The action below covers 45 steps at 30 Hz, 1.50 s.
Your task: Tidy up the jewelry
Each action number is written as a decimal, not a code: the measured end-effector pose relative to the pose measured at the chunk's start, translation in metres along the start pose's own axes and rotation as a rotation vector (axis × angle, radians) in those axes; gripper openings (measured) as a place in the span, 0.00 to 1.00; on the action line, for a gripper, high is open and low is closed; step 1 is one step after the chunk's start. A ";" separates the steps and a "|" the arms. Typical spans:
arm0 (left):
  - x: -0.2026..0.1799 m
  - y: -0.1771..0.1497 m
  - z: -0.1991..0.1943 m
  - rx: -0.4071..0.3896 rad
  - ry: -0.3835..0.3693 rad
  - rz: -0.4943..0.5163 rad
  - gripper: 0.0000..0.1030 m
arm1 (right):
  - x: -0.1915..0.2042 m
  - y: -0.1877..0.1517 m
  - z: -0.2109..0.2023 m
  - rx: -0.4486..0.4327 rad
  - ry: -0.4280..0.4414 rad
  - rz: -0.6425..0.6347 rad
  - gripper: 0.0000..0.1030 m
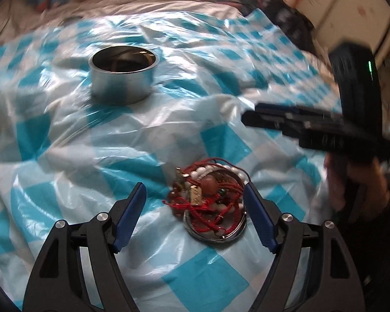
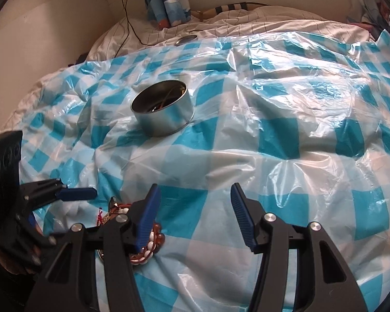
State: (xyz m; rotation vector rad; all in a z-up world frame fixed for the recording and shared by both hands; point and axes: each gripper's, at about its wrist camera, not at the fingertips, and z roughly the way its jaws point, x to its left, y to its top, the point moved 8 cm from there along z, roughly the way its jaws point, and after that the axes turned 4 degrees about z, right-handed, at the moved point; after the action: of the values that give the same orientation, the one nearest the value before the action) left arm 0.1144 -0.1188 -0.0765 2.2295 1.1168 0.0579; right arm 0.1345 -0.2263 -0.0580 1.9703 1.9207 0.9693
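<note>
Jewelry heap [image 1: 210, 197] on small tray [image 1: 215, 236] lay at 12 o'clock, between spread fingers of left tool [image 1: 195, 208]; nearer tool. Right tool [image 2: 193, 210] open, empty. Tin [image 1: 123, 74] at 11 o'clock.

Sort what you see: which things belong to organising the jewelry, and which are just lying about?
Job: jewelry pile, on its lid; tin; left gripper; right gripper.
Lying about: checked sheet, cable, spare lid.
</note>
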 end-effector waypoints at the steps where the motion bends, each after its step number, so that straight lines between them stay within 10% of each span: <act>1: -0.002 -0.001 0.002 0.007 0.010 0.014 0.71 | 0.002 -0.001 0.001 0.006 0.006 -0.006 0.53; 23: 0.000 0.005 -0.010 -0.036 -0.036 0.028 0.01 | 0.014 -0.003 0.008 0.024 0.054 -0.011 0.53; 33: 0.002 0.002 -0.009 -0.007 -0.097 0.004 0.01 | 0.030 -0.012 0.011 0.075 0.122 -0.052 0.55; 41: 0.004 -0.005 -0.004 0.029 -0.051 0.014 0.34 | 0.061 -0.041 0.027 0.174 0.113 -0.241 0.55; 45: 0.007 -0.005 -0.003 0.036 -0.055 0.003 0.40 | 0.058 -0.046 0.031 0.196 0.090 -0.265 0.29</act>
State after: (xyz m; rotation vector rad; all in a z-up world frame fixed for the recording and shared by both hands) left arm 0.1143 -0.1095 -0.0784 2.2504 1.0928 -0.0220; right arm 0.1116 -0.1571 -0.0910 1.7303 2.3332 0.8392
